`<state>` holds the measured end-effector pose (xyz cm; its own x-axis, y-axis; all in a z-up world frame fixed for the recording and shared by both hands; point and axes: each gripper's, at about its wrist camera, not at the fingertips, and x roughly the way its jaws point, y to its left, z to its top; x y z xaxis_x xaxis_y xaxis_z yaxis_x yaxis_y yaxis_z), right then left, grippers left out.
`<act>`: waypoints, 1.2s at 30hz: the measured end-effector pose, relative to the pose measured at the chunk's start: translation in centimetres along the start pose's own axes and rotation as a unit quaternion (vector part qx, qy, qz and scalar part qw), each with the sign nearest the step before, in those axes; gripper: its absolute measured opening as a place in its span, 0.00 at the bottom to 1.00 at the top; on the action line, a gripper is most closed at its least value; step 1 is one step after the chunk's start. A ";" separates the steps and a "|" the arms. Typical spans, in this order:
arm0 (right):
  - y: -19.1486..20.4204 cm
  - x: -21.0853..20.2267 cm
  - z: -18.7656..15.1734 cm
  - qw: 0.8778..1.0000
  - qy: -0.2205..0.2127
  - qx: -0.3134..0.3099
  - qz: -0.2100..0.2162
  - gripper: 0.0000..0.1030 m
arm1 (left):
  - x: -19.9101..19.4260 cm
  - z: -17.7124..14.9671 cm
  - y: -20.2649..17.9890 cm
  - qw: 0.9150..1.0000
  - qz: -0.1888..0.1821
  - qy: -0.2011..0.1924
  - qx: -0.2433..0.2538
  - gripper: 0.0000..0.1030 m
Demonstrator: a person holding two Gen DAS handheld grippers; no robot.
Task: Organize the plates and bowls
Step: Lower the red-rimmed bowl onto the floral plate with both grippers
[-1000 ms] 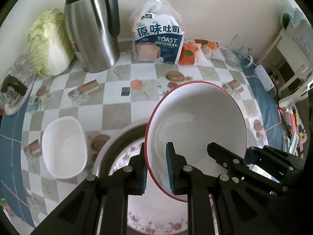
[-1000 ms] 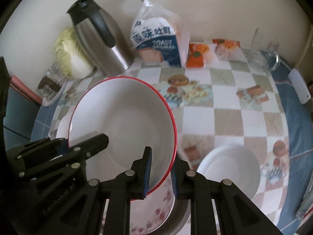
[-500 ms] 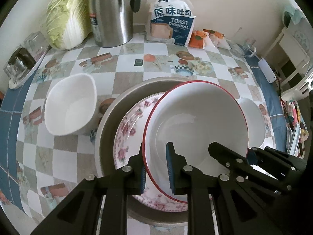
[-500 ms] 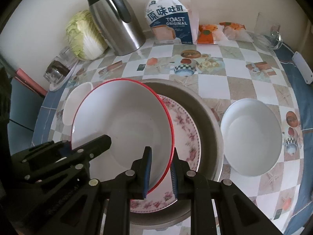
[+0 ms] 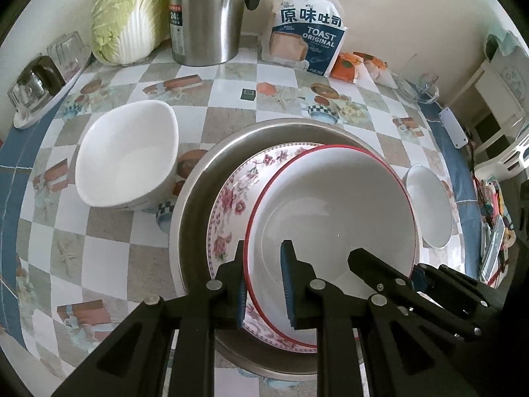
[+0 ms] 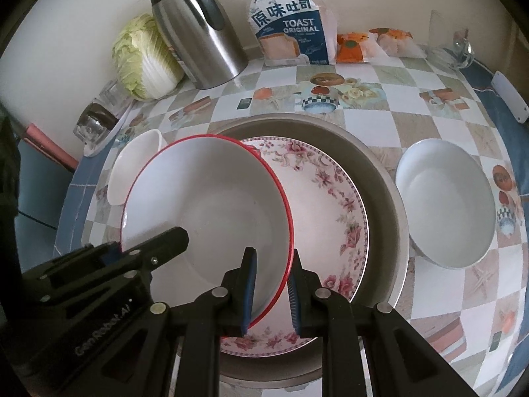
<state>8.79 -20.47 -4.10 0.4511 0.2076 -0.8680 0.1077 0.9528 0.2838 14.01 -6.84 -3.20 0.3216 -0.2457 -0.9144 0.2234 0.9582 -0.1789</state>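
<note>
A white red-rimmed bowl (image 5: 334, 218) (image 6: 205, 198) hangs just above a floral plate (image 5: 231, 198) (image 6: 327, 198) that lies in a wide metal basin (image 5: 198, 185) (image 6: 380, 178). My left gripper (image 5: 263, 281) is shut on the bowl's left rim, and my right gripper (image 6: 271, 284) is shut on its right rim. Each gripper also shows in the other's view, clamped on the opposite rim. On the checked tablecloth, a squarish white bowl (image 5: 127, 158) (image 6: 132, 165) stands left of the basin. A round white bowl (image 5: 429, 208) (image 6: 446, 201) stands to the basin's right.
Along the back wall stand a cabbage (image 5: 127, 16), a steel thermos jug (image 5: 208, 16), a toast bag (image 5: 307, 46) and orange snack packets (image 5: 357, 66). Glasses on a small tray (image 5: 39, 82) sit at the far left, a glass jug (image 6: 449, 49) at the back right.
Both grippers have carried the red-rimmed bowl toward the near side and down, so it now hangs low over the floral plate in the basin. Their grip has not changed.
</note>
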 end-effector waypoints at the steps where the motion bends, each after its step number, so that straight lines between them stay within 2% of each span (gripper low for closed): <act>1: 0.0 0.0 0.0 1.000 -0.001 0.003 0.000 0.19 | 0.1 0.0 0.0 1.000 -0.001 0.000 0.000 0.18; 26: -1.1 -0.2 0.3 1.000 -0.009 0.021 -0.002 0.19 | 0.9 0.4 -0.9 1.000 -0.005 0.009 0.011 0.18; 36: -1.3 -0.2 0.7 1.000 -0.010 0.026 0.000 0.19 | 1.2 0.6 -0.7 1.000 -0.021 0.012 -0.001 0.18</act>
<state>9.15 -21.89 -3.99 0.4689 0.2019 -0.8598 0.1535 0.9401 0.3045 14.82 -7.88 -3.93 0.2902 -0.2814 -0.9147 0.2332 0.9478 -0.2176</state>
